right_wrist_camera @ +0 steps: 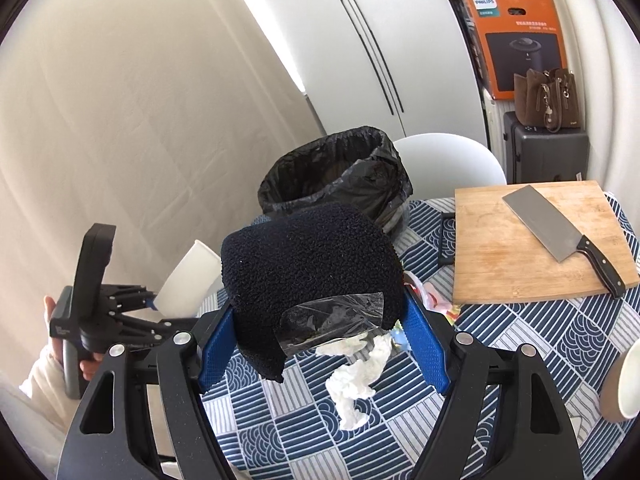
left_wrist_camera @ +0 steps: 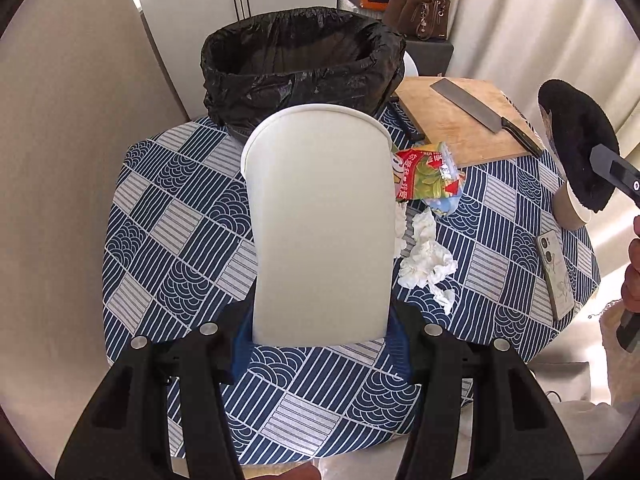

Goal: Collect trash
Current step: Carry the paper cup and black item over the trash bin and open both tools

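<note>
My left gripper is shut on the base of a white cup-like container, held above the table and tipped toward the bin. The bin, lined with a black bag, stands at the table's far edge. My right gripper is shut on a black fleecy pad with a clear plastic strip on it. Crumpled white tissues and a red-green snack wrapper lie on the blue patterned tablecloth. The same tissues show under the right gripper, and the left gripper is at the left.
A wooden cutting board with a cleaver lies at the right back. A phone and a brown paper cup sit near the right edge. A white chair, an orange box and a brown handbag stand behind.
</note>
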{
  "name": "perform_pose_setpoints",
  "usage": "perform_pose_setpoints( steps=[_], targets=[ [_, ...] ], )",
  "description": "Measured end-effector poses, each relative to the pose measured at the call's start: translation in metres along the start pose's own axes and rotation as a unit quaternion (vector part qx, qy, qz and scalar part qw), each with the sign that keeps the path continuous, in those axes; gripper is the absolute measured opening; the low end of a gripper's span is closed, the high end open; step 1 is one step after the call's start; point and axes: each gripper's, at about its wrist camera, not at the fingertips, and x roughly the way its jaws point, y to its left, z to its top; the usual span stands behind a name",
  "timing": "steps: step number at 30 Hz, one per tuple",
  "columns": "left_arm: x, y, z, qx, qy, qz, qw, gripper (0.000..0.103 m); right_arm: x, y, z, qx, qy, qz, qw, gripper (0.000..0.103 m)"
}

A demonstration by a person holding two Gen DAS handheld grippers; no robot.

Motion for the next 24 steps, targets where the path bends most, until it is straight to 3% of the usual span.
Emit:
perform_pose_setpoints(
  steps=[15,24],
  targets=[
    [-0.006,0.036,0.092,0.054,-0.041,0.009,0.9976,0.055,0.047,0.027,0.075,-0.047,-0.030,-0.028,0.998,0.072],
    [0.020,0.060,0.138,0.069,-0.051,0.001,0.9963,0.055,0.095,0.031,0.121,-0.058,-0.037,-0.038,0.997,0.072]
  ],
)
